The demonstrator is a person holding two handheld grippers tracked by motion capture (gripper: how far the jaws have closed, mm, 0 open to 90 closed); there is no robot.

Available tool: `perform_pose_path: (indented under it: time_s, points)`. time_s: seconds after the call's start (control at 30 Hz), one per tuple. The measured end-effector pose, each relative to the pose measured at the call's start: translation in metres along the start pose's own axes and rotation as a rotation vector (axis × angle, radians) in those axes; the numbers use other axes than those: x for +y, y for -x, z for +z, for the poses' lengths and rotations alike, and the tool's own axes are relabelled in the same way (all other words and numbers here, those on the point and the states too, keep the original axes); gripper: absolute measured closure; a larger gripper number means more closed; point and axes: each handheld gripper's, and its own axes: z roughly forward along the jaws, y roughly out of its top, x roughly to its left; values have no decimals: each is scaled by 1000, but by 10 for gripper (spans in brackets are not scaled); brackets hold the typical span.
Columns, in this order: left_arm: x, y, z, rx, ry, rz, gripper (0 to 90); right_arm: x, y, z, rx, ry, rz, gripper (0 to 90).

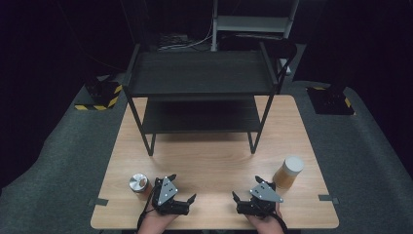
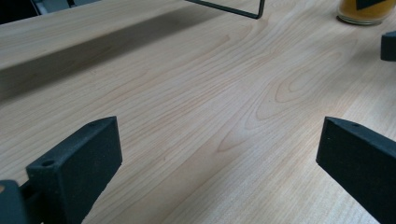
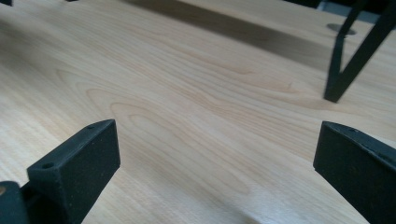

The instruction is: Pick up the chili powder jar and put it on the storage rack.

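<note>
Grippers rest low at the near edge of the wooden table (image 1: 214, 156) — the left gripper (image 1: 183, 189) and the right gripper (image 1: 247, 187) each held in a hand, each with its jaws spread wide apart and nothing between them, as both gripper views show over bare wood grain. Just left of the left gripper stands a small jar with a silver lid (image 1: 138, 183), and just right of the right gripper a taller jar with a white lid (image 1: 288, 172) holds something orange-brown. At the table's far half stands a black two-tier metal shelf rack (image 1: 202, 73) — its shelves bare.
</note>
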Motion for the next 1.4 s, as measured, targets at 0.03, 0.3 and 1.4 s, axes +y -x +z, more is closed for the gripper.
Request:
perform_pose_path:
  time_s: [0.03,0.3,1.4]
  points:
    - [0,0,-1,0,-5,4,4,-1,2,0,7,7,4,0]
    - [-2,2,-5,6,-2,4,4,-1,5,-1,6,4,40,0]
    - [-12,-3,-17,-22,52,-22,4,-9,0,-5,-7,47,17,0]
